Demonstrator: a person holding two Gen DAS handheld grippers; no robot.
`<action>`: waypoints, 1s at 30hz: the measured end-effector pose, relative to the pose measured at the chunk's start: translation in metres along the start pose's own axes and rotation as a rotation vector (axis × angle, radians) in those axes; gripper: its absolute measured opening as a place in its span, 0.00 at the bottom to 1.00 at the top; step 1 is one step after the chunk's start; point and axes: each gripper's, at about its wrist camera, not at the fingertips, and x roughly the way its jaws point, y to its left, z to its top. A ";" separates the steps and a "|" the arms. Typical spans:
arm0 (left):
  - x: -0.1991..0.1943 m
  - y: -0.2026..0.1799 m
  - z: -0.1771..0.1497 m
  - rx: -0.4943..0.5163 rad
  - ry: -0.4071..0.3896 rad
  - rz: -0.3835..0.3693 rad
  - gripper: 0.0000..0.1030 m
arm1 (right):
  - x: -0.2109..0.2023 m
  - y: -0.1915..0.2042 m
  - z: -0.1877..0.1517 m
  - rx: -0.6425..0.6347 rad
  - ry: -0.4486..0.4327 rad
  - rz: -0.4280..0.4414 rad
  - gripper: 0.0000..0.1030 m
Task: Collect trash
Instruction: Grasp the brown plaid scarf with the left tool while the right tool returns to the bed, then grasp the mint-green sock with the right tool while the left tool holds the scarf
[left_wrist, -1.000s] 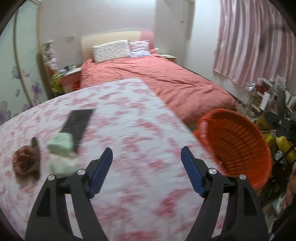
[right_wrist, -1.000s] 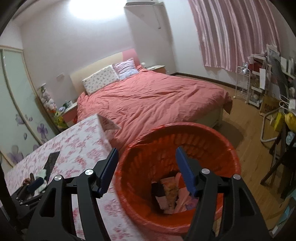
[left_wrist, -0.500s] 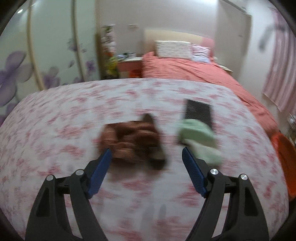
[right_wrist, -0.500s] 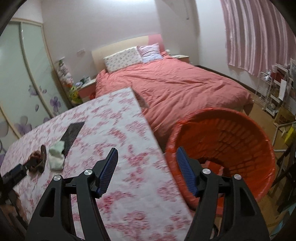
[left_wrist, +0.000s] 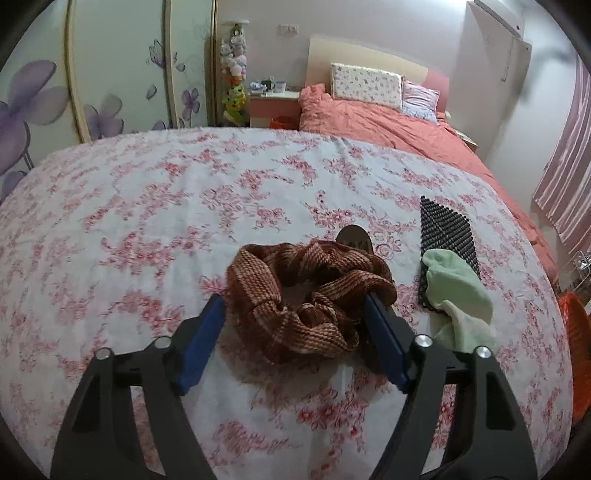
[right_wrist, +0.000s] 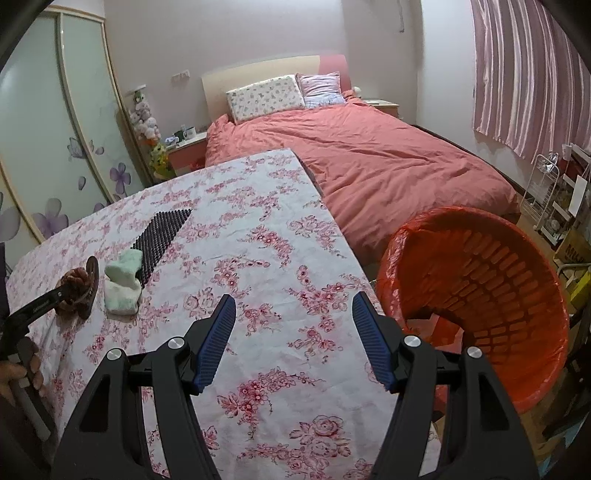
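A crumpled brown woven cloth (left_wrist: 306, 295) lies on the flowered tablecloth (left_wrist: 147, 206). My left gripper (left_wrist: 295, 306) is open with its blue fingers on either side of the cloth, not closed on it. A pale green cloth (left_wrist: 458, 291) lies just to its right, partly on a black dotted mat (left_wrist: 445, 230). In the right wrist view the brown cloth (right_wrist: 75, 286), green cloth (right_wrist: 123, 282) and mat (right_wrist: 164, 230) sit at the left. My right gripper (right_wrist: 293, 317) is open and empty above the table, left of the orange basket (right_wrist: 476, 295).
The orange basket stands off the table's right edge, lined with an orange bag; its edge shows in the left wrist view (left_wrist: 572, 332). A bed with a pink duvet (right_wrist: 388, 162) lies beyond the table. A wire rack (right_wrist: 550, 192) stands at the far right.
My left gripper swung left from the basket side and came down around the brown cloth. My right gripper drew back from over the basket to above the table.
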 end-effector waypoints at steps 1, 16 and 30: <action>0.003 -0.001 0.001 0.000 0.008 -0.002 0.65 | 0.001 0.002 0.000 -0.002 0.002 0.000 0.64; -0.017 0.044 -0.002 -0.005 -0.030 0.104 0.28 | 0.017 0.051 -0.004 -0.056 0.043 0.080 0.64; 0.001 0.043 -0.001 -0.027 0.017 0.035 0.54 | 0.076 0.160 0.001 -0.136 0.142 0.224 0.64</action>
